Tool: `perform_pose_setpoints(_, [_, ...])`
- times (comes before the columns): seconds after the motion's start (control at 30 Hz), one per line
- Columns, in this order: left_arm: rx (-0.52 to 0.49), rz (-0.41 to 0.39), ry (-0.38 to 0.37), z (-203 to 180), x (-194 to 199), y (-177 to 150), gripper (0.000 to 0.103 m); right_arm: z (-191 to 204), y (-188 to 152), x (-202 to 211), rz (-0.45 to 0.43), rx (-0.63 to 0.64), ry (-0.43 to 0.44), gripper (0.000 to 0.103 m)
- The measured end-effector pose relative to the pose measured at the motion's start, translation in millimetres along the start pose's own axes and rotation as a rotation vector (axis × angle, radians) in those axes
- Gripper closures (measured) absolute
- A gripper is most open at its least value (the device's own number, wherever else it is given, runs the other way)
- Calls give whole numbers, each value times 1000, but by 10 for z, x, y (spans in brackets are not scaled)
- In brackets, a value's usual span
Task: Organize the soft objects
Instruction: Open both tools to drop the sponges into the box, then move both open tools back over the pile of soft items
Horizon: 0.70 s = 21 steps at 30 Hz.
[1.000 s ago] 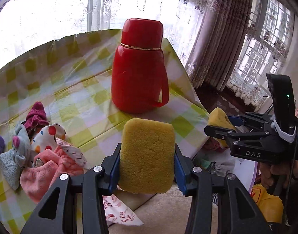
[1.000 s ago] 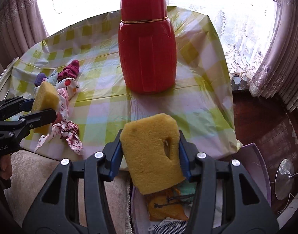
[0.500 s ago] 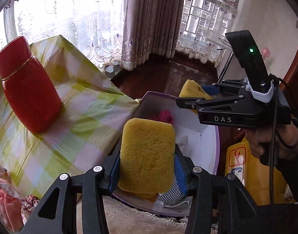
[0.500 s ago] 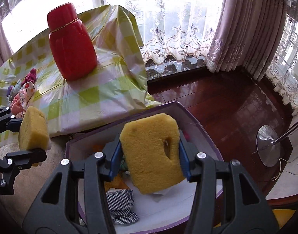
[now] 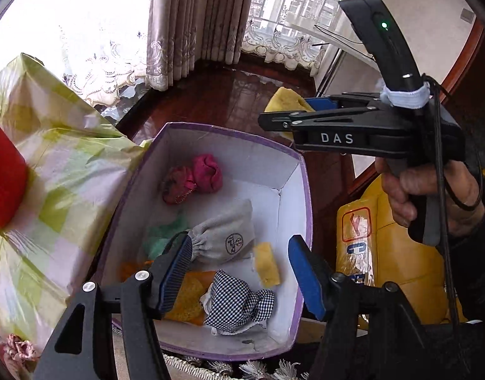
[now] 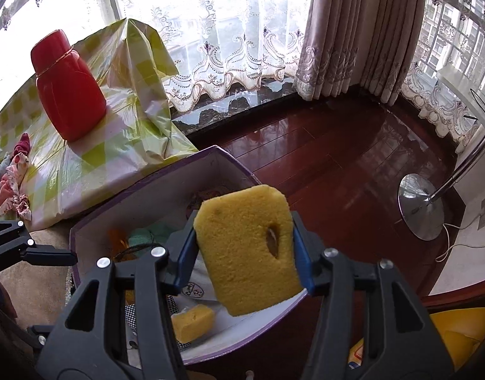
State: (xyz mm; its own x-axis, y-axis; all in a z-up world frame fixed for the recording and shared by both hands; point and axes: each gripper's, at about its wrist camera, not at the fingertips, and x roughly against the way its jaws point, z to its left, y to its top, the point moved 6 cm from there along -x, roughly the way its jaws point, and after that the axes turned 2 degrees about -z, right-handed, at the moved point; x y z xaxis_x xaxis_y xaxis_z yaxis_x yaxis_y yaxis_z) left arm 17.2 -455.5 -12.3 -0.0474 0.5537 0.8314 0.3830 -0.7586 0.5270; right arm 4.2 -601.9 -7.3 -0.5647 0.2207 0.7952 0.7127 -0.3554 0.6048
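Note:
A purple box (image 5: 302, 196) with white inner walls sits below the table edge. In it lie a pink sock (image 5: 195, 179), a grey drawstring pouch (image 5: 226, 234), a checked cloth (image 5: 239, 300) and a small yellow sponge (image 5: 267, 264), also seen as the sponge (image 6: 193, 321) in the right wrist view. My left gripper (image 5: 239, 247) hangs over the box, jaws opening with nothing between them. My right gripper (image 6: 242, 221) holds a yellow sponge with a hole (image 6: 248, 250) above the box's far side; its jaws are opening, the pads still touching the sponge.
A red flask (image 6: 68, 88) stands on the table with the green checked cloth (image 6: 93, 158), where more soft items (image 6: 11, 177) lie at the left. A yellow container (image 5: 385, 253) stands right of the box. A lamp base (image 6: 421, 210) rests on the wooden floor.
Both grippers swung from the table to above the purple box. The left gripper opened and its yellow sponge dropped into the box. The right still holds its sponge.

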Motion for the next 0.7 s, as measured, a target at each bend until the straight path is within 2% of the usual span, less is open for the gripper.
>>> perform_pose_setpoints(0.1, [42, -37, 43, 216, 133, -33, 38, 3, -20, -51, 15, 1, 1, 44])
perform_pose_setpoints(0.27, [143, -99, 102, 606, 396, -154, 38, -1, -92, -114, 44, 18, -30, 26])
perform_pose_setpoints(0.47, [291, -172, 169, 1123, 717, -398, 38, -29, -130, -135, 62, 4, -31, 25])
perform_pose_setpoints(0.7, [435, -267, 249, 1567, 1117, -773, 38, 211, -102, -137, 56, 43, 14, 25])
